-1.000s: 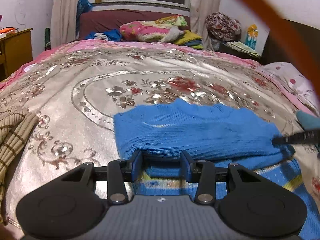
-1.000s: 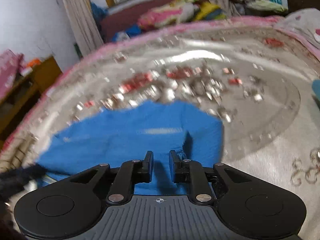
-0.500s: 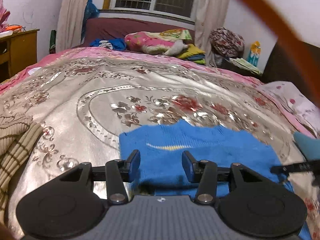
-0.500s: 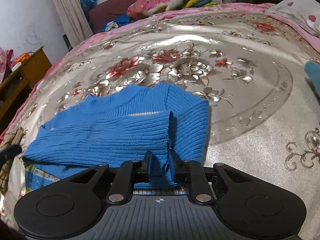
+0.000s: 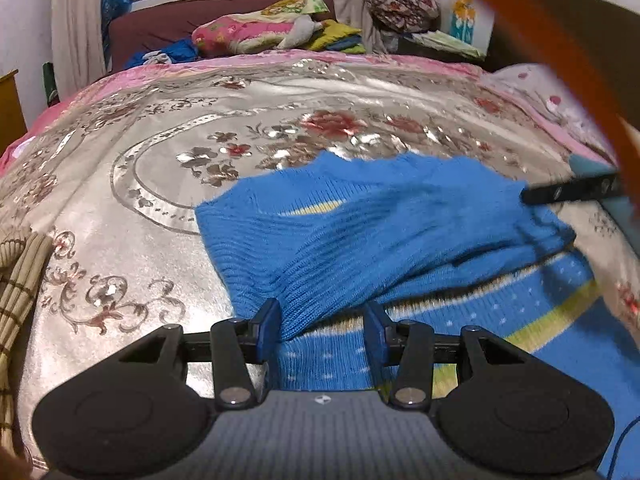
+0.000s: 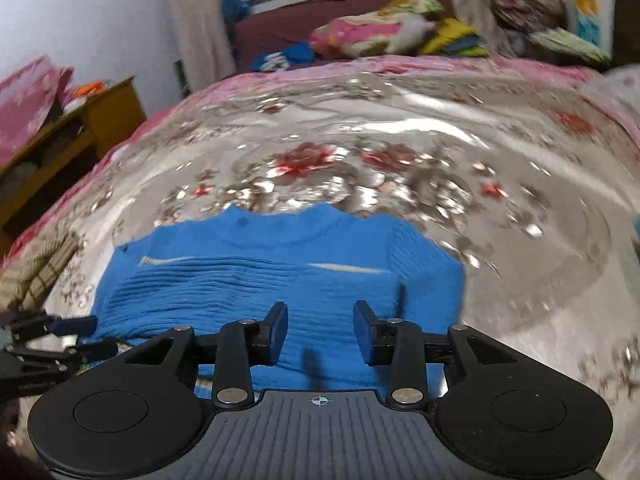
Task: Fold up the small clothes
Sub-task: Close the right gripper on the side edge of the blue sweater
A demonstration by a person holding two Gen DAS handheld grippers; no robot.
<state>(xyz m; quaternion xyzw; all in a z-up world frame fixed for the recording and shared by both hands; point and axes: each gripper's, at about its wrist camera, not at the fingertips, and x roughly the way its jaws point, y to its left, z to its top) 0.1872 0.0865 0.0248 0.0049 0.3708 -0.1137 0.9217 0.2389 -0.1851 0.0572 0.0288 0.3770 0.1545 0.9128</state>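
A blue knit sweater (image 5: 380, 232) lies on the flowered bedspread (image 5: 160, 200), its sleeves folded across the chest and its dotted, yellow-striped hem nearest me. My left gripper (image 5: 322, 330) hovers at the sweater's near left edge. Its jaws stand apart, with a folded corner of knit lying between them against the left pad, not pinched. In the right wrist view my right gripper (image 6: 320, 332) sits above the sweater (image 6: 280, 272), its jaws opening with nothing between them. The right gripper's finger (image 5: 568, 192) shows at the sweater's right edge, and the left gripper's fingers (image 6: 52, 332) at its left.
A beige striped garment (image 5: 20, 280) lies at the bed's left edge and a teal item (image 5: 588, 166) at the right. Pillows and clothes (image 5: 260, 32) are piled at the headboard. A wooden desk (image 6: 80, 128) stands left of the bed. An orange cable (image 5: 560, 60) crosses the upper right.
My right gripper has let go of the sleeve end it was pinching; its jaws now stand apart above the sweater. The left gripper has rolled a little and sits over the sweater's near corner.
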